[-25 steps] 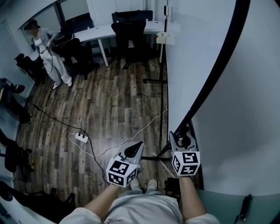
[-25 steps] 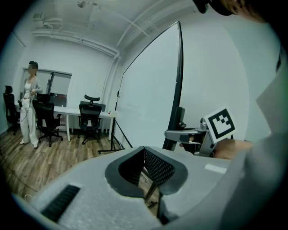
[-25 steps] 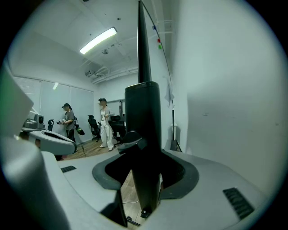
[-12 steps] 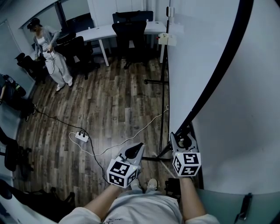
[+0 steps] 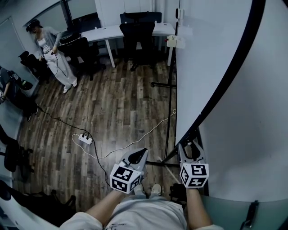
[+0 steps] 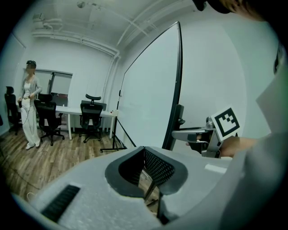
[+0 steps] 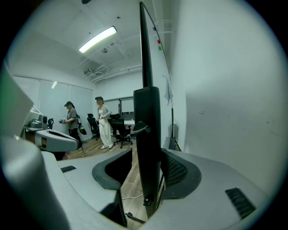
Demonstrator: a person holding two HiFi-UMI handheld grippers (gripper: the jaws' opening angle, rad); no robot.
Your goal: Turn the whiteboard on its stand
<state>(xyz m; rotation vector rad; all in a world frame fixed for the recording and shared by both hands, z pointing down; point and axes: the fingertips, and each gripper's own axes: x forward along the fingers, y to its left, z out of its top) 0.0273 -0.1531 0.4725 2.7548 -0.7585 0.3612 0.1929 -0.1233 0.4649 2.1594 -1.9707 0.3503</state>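
Note:
The whiteboard (image 5: 202, 67) is a tall white panel with a black frame (image 5: 248, 13), seen almost edge-on at the right of the head view. My right gripper (image 5: 191, 150) sits at the frame's lower end. In the right gripper view the black frame (image 7: 147, 134) stands upright between the pads, and my right gripper (image 7: 146, 166) is shut on it. My left gripper (image 5: 140, 152) hangs free to the left over the floor, apart from the board. Its jaws (image 6: 148, 179) are shut with nothing in them. The black stand legs (image 5: 166, 134) reach down below the board.
A pale wall (image 5: 256, 134) runs close behind the board on the right. A power strip (image 5: 84, 139) and cables lie on the wood floor. Desks (image 5: 112, 31) and office chairs (image 5: 137, 31) stand at the back. One person (image 5: 56, 54) stands far left, with another (image 5: 9, 90) at the edge.
My right gripper has slid a little forward and right along the frame's lower end. The left gripper has barely moved. The person at the back has shifted slightly.

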